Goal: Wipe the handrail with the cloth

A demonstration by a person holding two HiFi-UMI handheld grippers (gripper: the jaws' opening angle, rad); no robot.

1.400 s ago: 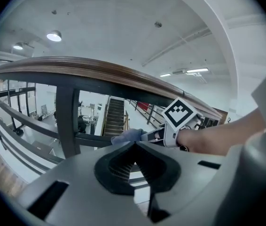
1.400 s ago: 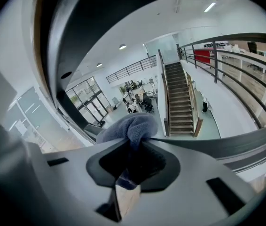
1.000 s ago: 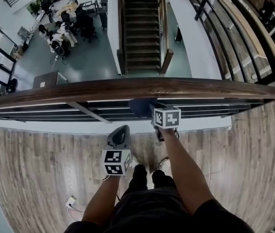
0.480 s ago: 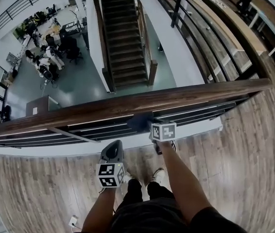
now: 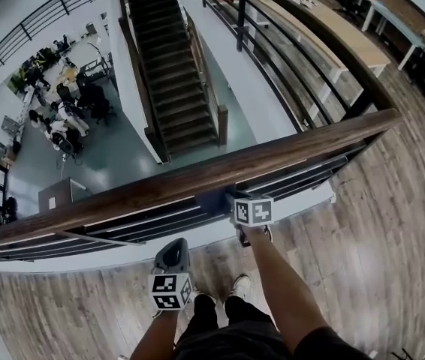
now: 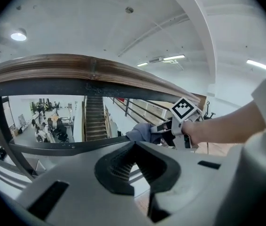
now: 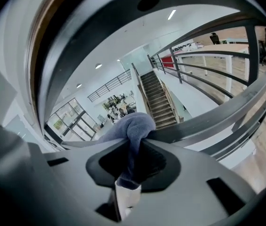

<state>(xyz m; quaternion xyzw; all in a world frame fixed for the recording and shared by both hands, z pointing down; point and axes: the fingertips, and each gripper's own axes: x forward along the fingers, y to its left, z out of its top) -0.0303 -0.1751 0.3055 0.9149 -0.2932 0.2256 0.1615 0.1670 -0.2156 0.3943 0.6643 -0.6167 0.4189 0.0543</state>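
Cloth [image 7: 134, 125] pinched in right gripper [image 7: 132, 163] just under wooden handrail [image 5: 197, 177].
Blue-grey and bunched, clamped between closed jaws and pressed at the dark metal bar [image 7: 208, 119] beneath the wood, about mid-span in the head view; contact with the wood itself impossible to tell. Left gripper [image 6: 134, 149] closed on nothing, held lower and nearer the body, clear of the railing, above plank floor [image 5: 363, 223]. Staircase [image 5: 171, 88] far below, beyond the railing.

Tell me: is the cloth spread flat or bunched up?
Bunched up: the cloth forms a rounded wad, pinched between the right tool's jaws.
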